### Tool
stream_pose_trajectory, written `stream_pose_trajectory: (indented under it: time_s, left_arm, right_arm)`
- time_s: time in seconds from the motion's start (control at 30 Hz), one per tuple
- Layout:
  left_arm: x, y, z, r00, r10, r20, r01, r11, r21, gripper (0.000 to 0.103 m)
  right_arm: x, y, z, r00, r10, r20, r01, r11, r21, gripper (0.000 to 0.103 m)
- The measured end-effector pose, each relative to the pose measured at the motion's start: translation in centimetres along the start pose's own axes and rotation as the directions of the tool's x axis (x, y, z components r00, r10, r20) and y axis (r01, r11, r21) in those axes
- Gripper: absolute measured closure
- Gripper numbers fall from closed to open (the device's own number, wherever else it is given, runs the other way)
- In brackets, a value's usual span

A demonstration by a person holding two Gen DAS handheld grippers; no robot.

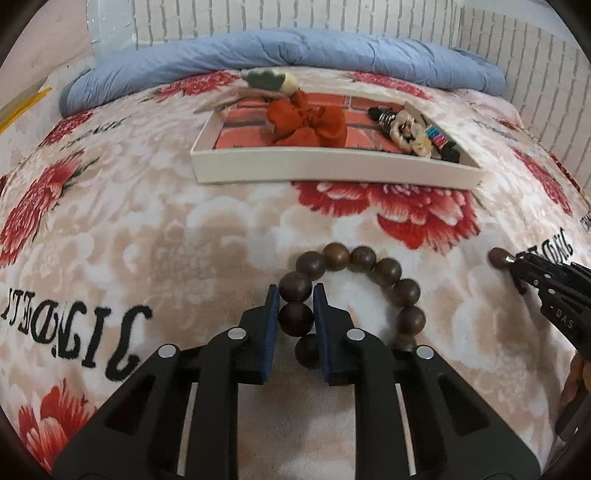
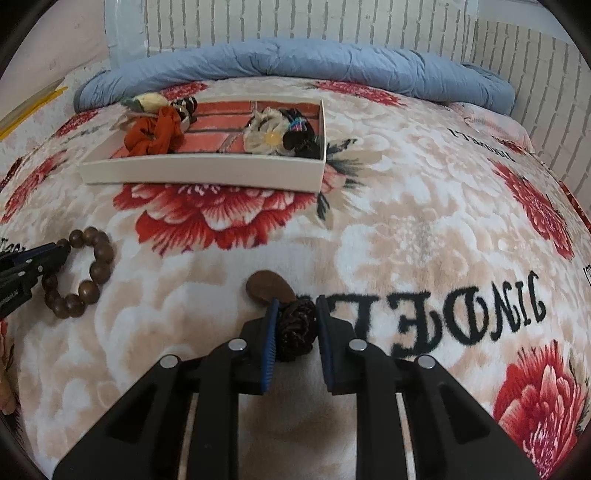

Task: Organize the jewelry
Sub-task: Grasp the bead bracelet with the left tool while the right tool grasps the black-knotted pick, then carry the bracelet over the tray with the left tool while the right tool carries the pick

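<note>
Two hand-held grippers pick up jewelry from a floral blanket to move it into a tray.

The left gripper (image 1: pixel 295 295) pinches the wooden bead bracelet (image 1: pixel 354 291); the right gripper (image 2: pixel 295 314) grasps a dark ridged bead (image 2: pixel 296 328) beside a brown pendant (image 2: pixel 269 286). Next, each likely needs lifting toward the white tray (image 2: pixel 207 173), which holds an orange scrunchie (image 2: pixel 153 133). A blue quilt (image 2: pixel 295 62) lies before a white brick wall (image 2: pixel 332 22).

Setting: home bedroom. Evidence: bed covered by plush beige fleece blanket (image 2: pixel 406 206) printed with large red flowers and black lettering; rolled pale-blue quilted duvet (image 1: pixel 295 48) along the far edge; white brick-pattern wall covering (image 2: pixel 332 22) behind; shallow white cardboard tray (image 1: pixel 332 170) of hair accessories resting on the blanket.
</note>
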State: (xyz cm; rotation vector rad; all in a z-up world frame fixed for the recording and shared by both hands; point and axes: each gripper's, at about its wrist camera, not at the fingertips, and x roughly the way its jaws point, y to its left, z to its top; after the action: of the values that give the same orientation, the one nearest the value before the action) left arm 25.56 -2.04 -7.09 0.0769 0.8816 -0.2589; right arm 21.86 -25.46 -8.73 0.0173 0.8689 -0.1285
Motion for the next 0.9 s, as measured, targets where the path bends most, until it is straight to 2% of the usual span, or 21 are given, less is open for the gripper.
stream_pose_trajectory:
  time_s: [0.2, 0.37, 0.57, 0.73, 0.9]
  left_arm:
    - [-2.4, -0.5, 1.3, 0.996, -0.048, 0.076, 0.046, 0.999, 0.021, 0.085]
    - [-3.7, -1.7, 2.6, 0.991, -0.085, 0.100, 0.081, 0.996, 0.047, 0.086]
    - [-4.4, -2.9, 4.8, 0.989, -0.098, 0.111, 0.088, 0.993, 0.084, 0.085]
    - [-5.0, -3.8, 6.8, 0.989, -0.081, 0.126, 0.066, 0.990, 0.123, 0.086]
    - [-5.6, -3.8, 9.9, 0.987, -0.093, 0.134, 0.078, 0.990, 0.117, 0.085]
  right_arm:
    - [-1.0, 0.0, 1.1, 1.000, 0.018, 0.023, -0.018, 1.000, 0.011, 0.083]
    - [-1.9, 0.0, 2.7, 0.999, 0.019, 0.041, -0.018, 1.000, -0.003, 0.083]
    - [-2.7, -1.0, 5.0, 0.998, 0.032, 0.061, -0.033, 0.999, 0.013, 0.083]
    - [-3.1, -1.5, 7.8, 0.996, 0.030, 0.080, -0.030, 1.000, 0.009, 0.083]
    - [-3.1, -1.5, 11.1, 0.994, 0.035, 0.102, -0.036, 0.999, 0.004, 0.083]
